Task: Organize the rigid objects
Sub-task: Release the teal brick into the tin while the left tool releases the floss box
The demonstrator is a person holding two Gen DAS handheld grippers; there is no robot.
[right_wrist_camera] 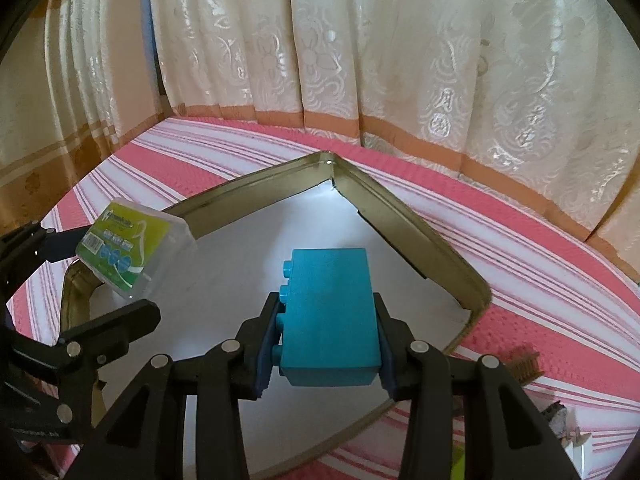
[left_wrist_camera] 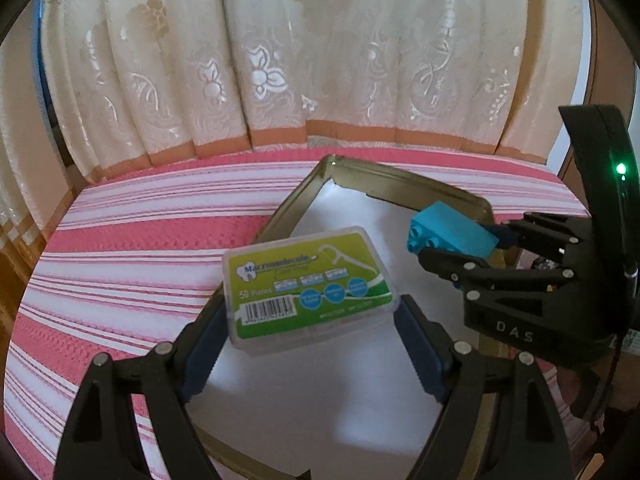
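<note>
Gold-rimmed tray (right_wrist_camera: 424, 236) with a white floor sits on our pink striped cloth (left_wrist_camera: 120, 264), and both things we're sorting hang right over it. Our left gripper (left_wrist_camera: 310, 320) is clamped across the floss pick box (left_wrist_camera: 308, 286), long side spanning the pads, above the tray's left edge. Our right gripper (right_wrist_camera: 326, 344) is clenched on the blue building brick (right_wrist_camera: 330, 320), its long axis pointing away from us toward the tray's far corner, studs facing left. The brick sits over the middle of the white floor, so we reckon straight down is all either hand needs; neither is touching the tray yet, as far as we can tell.
</note>
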